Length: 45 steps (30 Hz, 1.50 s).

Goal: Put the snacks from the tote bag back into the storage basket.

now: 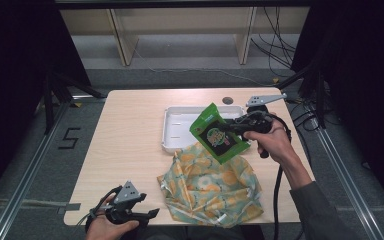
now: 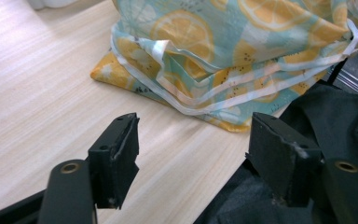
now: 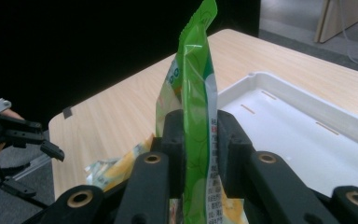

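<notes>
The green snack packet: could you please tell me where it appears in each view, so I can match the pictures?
High view: green snack packet right of centre, clamped in the right gripper above the white tray.
Left gripper view: not in it.
Right gripper view: centre, edge-on, upright between the black jaws.
Shared landmark: the lemon-print cloth bag.

My table [image 1: 130, 145] looks like pale wood-grain laminate, smooth and matt. The tray [image 1: 172, 122] on it reads as white plastic with a soft sheen. The packet [image 1: 217, 134] I hold is thin green film, glossy, catching light along its creases. The bag [image 1: 210, 185] is soft woven cloth, matt, printed with lemon slices and edged in white tape. My right gripper [image 3: 196, 154] has black plastic jaws, dull and slightly scuffed, with brass-looking rivets; my left gripper [image 2: 196, 154] looks the same.
</notes>
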Tool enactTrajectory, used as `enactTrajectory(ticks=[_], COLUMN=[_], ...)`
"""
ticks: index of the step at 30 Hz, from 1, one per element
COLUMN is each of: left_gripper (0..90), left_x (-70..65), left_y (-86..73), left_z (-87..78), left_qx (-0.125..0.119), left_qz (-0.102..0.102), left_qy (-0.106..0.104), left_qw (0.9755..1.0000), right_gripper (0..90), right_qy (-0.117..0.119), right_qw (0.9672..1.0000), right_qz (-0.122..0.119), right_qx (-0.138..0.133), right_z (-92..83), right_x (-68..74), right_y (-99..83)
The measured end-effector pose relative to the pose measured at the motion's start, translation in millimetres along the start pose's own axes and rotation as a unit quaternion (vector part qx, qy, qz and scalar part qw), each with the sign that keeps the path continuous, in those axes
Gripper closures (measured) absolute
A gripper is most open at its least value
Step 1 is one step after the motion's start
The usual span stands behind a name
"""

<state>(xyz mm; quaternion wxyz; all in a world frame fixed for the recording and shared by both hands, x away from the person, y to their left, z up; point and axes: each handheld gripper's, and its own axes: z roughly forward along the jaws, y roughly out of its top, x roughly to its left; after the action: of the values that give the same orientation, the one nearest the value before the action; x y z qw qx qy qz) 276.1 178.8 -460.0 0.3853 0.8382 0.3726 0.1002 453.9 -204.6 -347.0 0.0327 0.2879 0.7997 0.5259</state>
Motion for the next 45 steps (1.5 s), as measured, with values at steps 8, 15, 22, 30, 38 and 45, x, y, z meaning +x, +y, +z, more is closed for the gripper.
enactTrajectory(ticks=[8, 15, 22, 30, 38, 45], left_gripper=[25.4, 22.2, 21.4, 20.9, 20.9, 20.9], left_x=[7.7, 8.9, 9.5, 9.1, 6.8, 7.4], left_y=[-4.8, -6.2, -5.5, -5.3, -6.2, -6.2], left_z=[-6.4, -6.4, -7.6, -8.0, -6.2, -7.1], left_qx=[-0.007, 0.002, 0.008, 0.012, 0.000, 0.002], left_qz=[-0.014, -0.010, 0.002, 0.008, -0.008, 0.004], left_qy=[0.016, 0.020, 0.025, 0.028, 0.030, 0.024], left_qw=[0.9997, 0.9998, 0.9997, 0.9995, 0.9995, 0.9997], right_gripper=[76.2, 76.2, 76.2, 76.3, 76.2, 76.2], right_qy=[-0.016, -0.030, -0.050, -0.083, -0.096, -0.110], right_qw=[0.9997, 0.9989, 0.9979, 0.9951, 0.9922, 0.9882], right_qz=[0.014, 0.031, 0.035, 0.049, 0.076, 0.104], right_qx=[-0.009, -0.019, -0.022, -0.024, -0.026, -0.022], right_z=[-7.3, -10.1, -10.1, -6.0, 5.3, 20.2], right_x=[-13.3, -30.2, -45.8, -66.0, -82.3, -98.4], right_y=[1.7, 5.9, 14.1, 23.4, 25.1, 22.3])
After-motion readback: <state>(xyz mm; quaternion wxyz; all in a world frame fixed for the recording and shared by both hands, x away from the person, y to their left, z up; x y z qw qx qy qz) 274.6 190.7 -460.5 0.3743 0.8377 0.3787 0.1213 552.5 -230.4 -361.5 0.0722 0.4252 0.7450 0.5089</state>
